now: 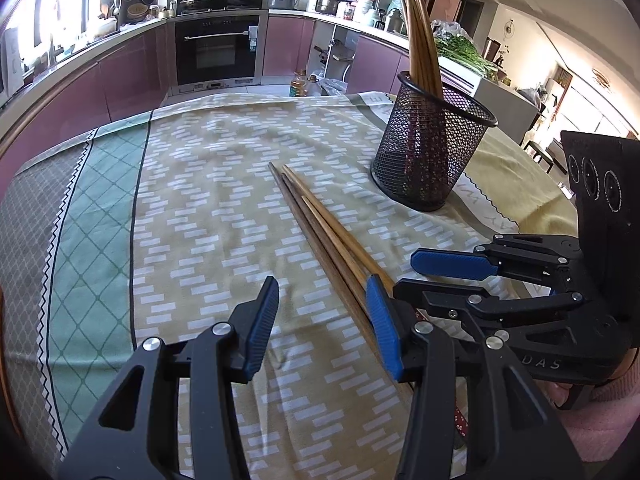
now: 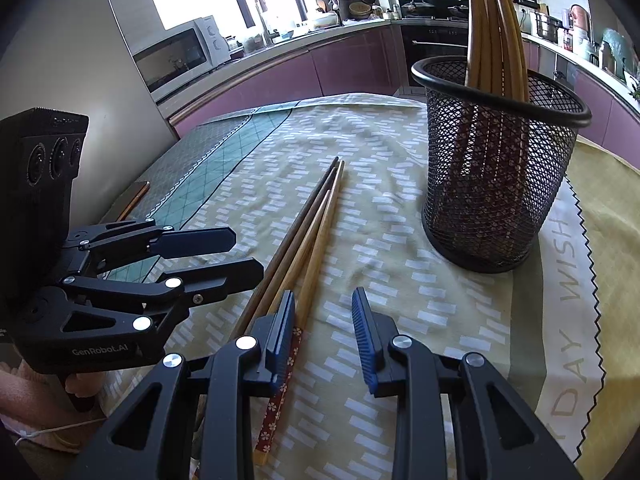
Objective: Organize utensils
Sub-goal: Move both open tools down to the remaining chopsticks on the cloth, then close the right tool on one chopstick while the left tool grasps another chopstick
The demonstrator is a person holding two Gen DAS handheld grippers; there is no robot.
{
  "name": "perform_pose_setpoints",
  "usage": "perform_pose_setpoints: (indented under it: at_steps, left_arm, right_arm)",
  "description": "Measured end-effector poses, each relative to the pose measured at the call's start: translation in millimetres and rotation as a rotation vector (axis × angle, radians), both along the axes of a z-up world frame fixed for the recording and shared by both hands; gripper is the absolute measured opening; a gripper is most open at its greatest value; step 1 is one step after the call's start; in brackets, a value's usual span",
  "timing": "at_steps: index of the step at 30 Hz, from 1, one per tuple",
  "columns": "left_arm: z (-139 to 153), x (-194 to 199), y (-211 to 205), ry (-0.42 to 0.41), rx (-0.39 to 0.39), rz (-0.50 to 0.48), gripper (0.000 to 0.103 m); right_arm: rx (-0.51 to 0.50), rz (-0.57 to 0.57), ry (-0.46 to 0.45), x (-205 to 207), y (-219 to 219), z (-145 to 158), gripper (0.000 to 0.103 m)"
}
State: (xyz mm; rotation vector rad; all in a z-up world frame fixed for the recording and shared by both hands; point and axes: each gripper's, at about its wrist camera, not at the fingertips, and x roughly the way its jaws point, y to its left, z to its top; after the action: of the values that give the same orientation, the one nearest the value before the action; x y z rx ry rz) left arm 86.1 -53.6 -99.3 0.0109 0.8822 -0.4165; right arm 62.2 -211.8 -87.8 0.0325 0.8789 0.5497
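Observation:
Several loose wooden chopsticks (image 1: 320, 224) (image 2: 308, 224) lie side by side on the patterned tablecloth (image 1: 208, 200); one has a red flowered end (image 2: 280, 392). A black mesh cup (image 1: 432, 148) (image 2: 496, 184) stands upright behind them on the right, with several chopsticks (image 1: 420, 40) (image 2: 492, 32) in it. My left gripper (image 1: 322, 320) (image 2: 248, 252) is open, its right pad (image 1: 380, 328) over the loose chopsticks' near ends. My right gripper (image 2: 324, 328) (image 1: 404, 274) is open too, its left pad (image 2: 284, 332) above the same bundle. Only cloth shows between each pair of pads.
The table's far edge drops to a kitchen floor with an oil bottle (image 1: 298, 84). An oven (image 1: 218, 48) and a counter with a microwave (image 2: 176, 56) stand beyond. A thin brown object (image 2: 134, 198) lies at the table's left edge. A pink sleeve (image 1: 600, 400) holds the right gripper.

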Motion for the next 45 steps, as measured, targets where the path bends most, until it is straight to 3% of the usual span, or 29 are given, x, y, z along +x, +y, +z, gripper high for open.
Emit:
perform_pose_setpoints:
  at_steps: [5, 21, 24, 26, 29, 45]
  left_arm:
    - [-8, 5, -3, 0.033, 0.018, 0.004, 0.042]
    - [-8, 10, -7, 0.029, 0.048, 0.004, 0.041]
    - [-8, 13, -6, 0.031, 0.048, 0.005, 0.039]
    - [-9, 13, -6, 0.032, 0.047, 0.003, 0.031]
    - [-8, 13, -7, 0.031, 0.053, 0.003, 0.030]
    - [-8, 26, -3, 0.063, 0.045, -0.004, 0.022]
  right_arm:
    - [0.002, 0.002, 0.002, 0, -1, 0, 0.028]
    - [-0.034, 0.015, -0.010, 3, 7, 3, 0.028]
    - [-0.038, 0.015, -0.011, 6, 10, 3, 0.028]
    - [-0.038, 0.010, -0.010, 7, 9, 3, 0.025]
    - [-0.028, 0.002, -0.003, 9, 5, 3, 0.021]
    - [-0.073, 0.031, -0.012, 24, 18, 5, 0.022]
